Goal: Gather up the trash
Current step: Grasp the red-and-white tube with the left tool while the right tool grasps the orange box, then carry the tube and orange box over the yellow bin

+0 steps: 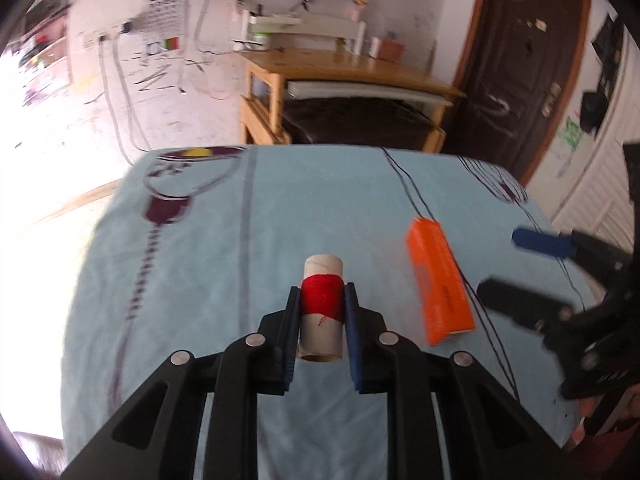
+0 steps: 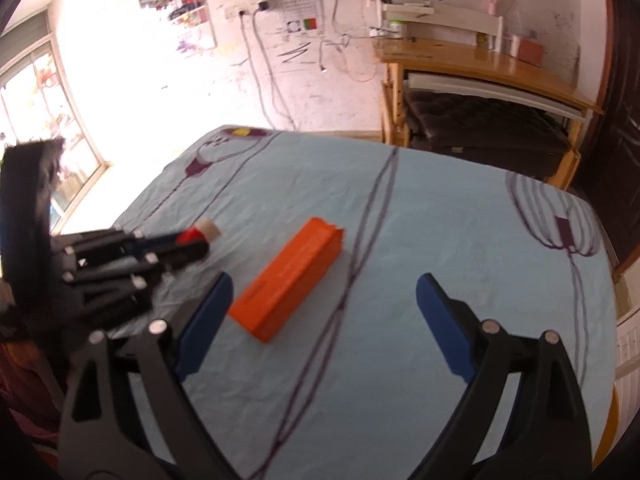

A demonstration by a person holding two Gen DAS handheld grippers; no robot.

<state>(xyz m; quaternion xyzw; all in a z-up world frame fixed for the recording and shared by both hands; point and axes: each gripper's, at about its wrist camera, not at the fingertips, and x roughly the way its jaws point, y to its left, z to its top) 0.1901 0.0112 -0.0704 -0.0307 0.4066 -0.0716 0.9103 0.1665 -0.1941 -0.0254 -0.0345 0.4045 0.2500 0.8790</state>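
Observation:
A cardboard tube wound with red thread (image 1: 322,300) lies lengthwise between the blue pads of my left gripper (image 1: 323,288), which is shut on it just above the light-blue tablecloth (image 1: 240,220). An orange carton (image 1: 438,280) lies flat on the cloth to its right. In the right wrist view the same orange carton (image 2: 288,276) sits just ahead of the left finger of my right gripper (image 2: 325,280), which stands wide open with nothing between its pads. My left gripper (image 2: 200,242) holds the tube (image 2: 205,232) at the left there. The right gripper (image 1: 502,264) also shows at the right edge of the left wrist view.
The tablecloth (image 2: 440,220) has dark purple line patterns and drops off at the far and side edges. Beyond the table stands a wooden desk (image 1: 344,68) with a dark cushioned seat (image 1: 352,120) under it. A dark door (image 1: 524,60) is at the back right, a window (image 2: 48,112) at the left.

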